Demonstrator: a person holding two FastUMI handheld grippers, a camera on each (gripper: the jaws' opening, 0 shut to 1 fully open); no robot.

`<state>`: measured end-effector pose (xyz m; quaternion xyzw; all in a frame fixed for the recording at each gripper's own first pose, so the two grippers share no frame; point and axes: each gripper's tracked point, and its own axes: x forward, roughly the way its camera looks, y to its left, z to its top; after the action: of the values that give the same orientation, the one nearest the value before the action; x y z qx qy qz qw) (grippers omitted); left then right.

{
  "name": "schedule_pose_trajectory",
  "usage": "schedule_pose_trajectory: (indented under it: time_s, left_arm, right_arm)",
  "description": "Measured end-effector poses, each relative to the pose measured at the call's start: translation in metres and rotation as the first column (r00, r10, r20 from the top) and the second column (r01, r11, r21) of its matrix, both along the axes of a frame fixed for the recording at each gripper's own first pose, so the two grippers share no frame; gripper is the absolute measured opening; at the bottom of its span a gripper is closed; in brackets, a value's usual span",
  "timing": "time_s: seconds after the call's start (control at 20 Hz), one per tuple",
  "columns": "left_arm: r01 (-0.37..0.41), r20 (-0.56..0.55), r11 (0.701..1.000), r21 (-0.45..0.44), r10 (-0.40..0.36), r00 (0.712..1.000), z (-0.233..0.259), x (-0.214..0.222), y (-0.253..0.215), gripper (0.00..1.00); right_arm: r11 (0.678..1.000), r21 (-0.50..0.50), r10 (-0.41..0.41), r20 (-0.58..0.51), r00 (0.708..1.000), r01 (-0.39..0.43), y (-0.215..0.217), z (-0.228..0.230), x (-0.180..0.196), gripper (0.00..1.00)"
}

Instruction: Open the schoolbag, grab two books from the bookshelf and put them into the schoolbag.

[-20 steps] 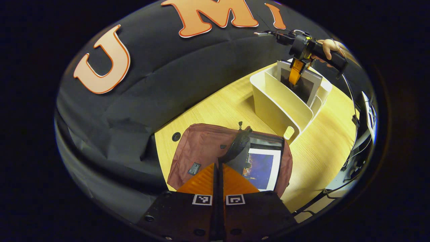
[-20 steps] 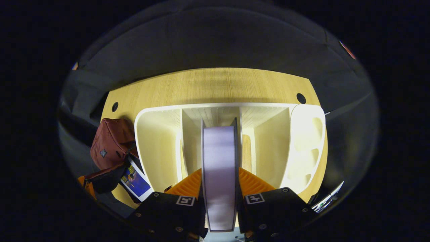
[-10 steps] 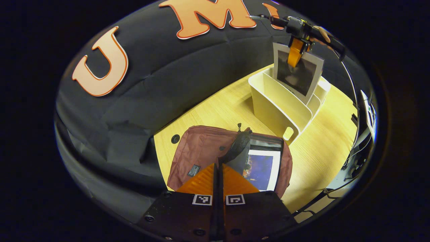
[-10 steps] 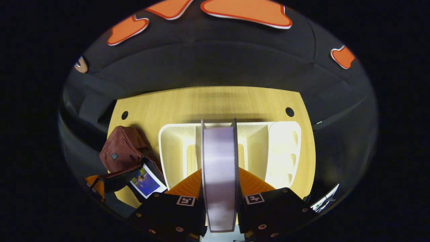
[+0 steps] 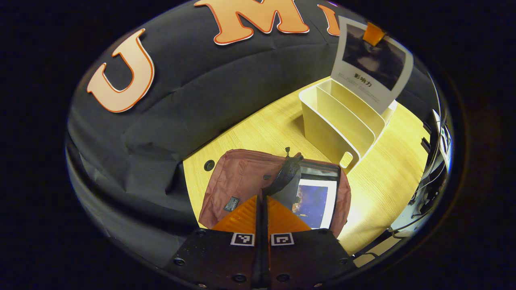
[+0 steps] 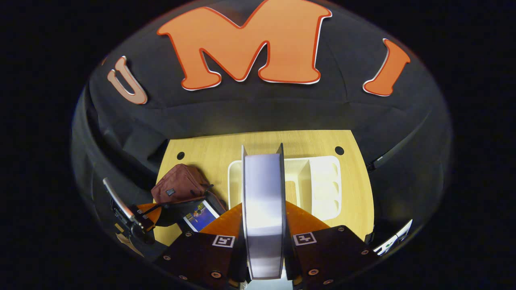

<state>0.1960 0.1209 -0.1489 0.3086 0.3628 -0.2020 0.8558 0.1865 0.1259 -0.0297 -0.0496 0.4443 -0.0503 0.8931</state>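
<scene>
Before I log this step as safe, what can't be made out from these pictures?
- Left tool: what it pinches on the bag is hidden by its own fingers in the left gripper view.
- Held book: right gripper view shows it edge-on, cover unseen.
- Book in the bag: lower part covered by the bag's rim.
- Shelf: middle slots blocked by the held book.

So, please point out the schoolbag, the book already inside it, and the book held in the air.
schoolbag (image 5: 242, 177): left gripper view, red front fabric.
book inside (image 5: 316, 201): left gripper view, blue cover.
held book (image 5: 373, 66): left gripper view, dark cover picture.
</scene>
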Motion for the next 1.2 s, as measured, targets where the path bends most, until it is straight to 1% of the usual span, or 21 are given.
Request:
schedule_pose_trajectory:
  time_s: [0.1, 0.15, 0.3, 0.35, 0.45, 0.55, 0.7, 0.85, 0.9, 1.0, 1.05, 1.15, 1.2]
  left_arm:
    - [-0.004, 0.002, 1.000, 0.001, 0.004, 1.000, 0.000, 0.000, 0.000, 0.01]
    - [-0.003, 0.000, 1.000, -0.003, 0.003, 1.000, 0.000, -0.002, 0.000, 0.01]
    - [-0.004, -0.003, 1.000, -0.012, 0.004, 1.000, -0.001, -0.005, -0.004, 0.01]
    - [-0.002, -0.003, 1.000, -0.012, 0.002, 1.000, 0.000, -0.006, -0.005, 0.01]
    - [0.001, 0.000, 1.000, -0.012, -0.001, 1.000, 0.004, -0.009, -0.007, 0.01]
    - [0.007, 0.000, 1.000, -0.010, -0.007, 1.000, 0.006, -0.012, -0.009, 0.01]
    - [0.017, 0.005, 1.000, -0.001, -0.017, 1.000, 0.012, -0.016, -0.015, 0.01]
    - [0.031, 0.013, 0.999, 0.007, -0.031, 0.999, 0.017, -0.021, -0.021, 0.01]
    - [0.034, 0.015, 0.999, 0.009, -0.034, 0.999, 0.019, -0.022, -0.022, 0.01]
    - [0.034, 0.021, 0.999, 0.011, -0.034, 0.999, 0.026, -0.022, -0.025, 0.01]
    - [0.036, 0.020, 0.999, 0.007, -0.036, 0.999, 0.027, -0.024, -0.027, 0.01]
    - [0.049, 0.017, 0.999, -0.002, -0.049, 0.999, 0.030, -0.030, -0.033, 0.01]
    - [0.055, 0.016, 0.998, -0.005, -0.055, 0.998, 0.034, -0.032, -0.035, 0.01]
  right_arm:
    - [0.995, 0.103, -0.004, 0.035, 0.999, 0.001, 0.016, 0.002, -0.027, 0.38]
    - [0.987, 0.162, -0.005, 0.047, 0.999, -0.003, 0.021, -0.001, -0.039, 0.38]
    - [0.953, 0.302, -0.042, 0.054, 0.998, 0.024, 0.030, -0.030, -0.078, 0.37]
    - [0.936, 0.349, -0.054, 0.052, 0.997, 0.033, 0.034, -0.044, -0.087, 0.37]
    - [0.888, 0.455, -0.088, 0.022, 0.996, 0.068, 0.044, -0.080, -0.104, 0.37]
    - [0.824, 0.557, -0.127, -0.007, 0.992, 0.109, 0.056, -0.115, -0.111, 0.37]
    - [0.722, 0.674, -0.180, -0.035, 0.983, 0.156, 0.072, -0.154, -0.109, 0.37]
    - [0.622, 0.761, -0.236, -0.044, 0.971, 0.186, 0.087, -0.183, -0.096, 0.37]
    - [0.599, 0.776, -0.253, -0.051, 0.966, 0.198, 0.089, -0.193, -0.092, 0.37]
    - [0.570, 0.793, -0.280, -0.062, 0.958, 0.218, 0.095, -0.214, -0.082, 0.37]
    - [0.552, 0.806, -0.287, -0.058, 0.956, 0.214, 0.100, -0.222, -0.076, 0.37]
    - [0.506, 0.841, -0.302, -0.038, 0.953, 0.194, 0.115, -0.232, -0.062, 0.37]
    - [0.491, 0.850, -0.311, -0.033, 0.950, 0.190, 0.121, -0.240, -0.058, 0.37]
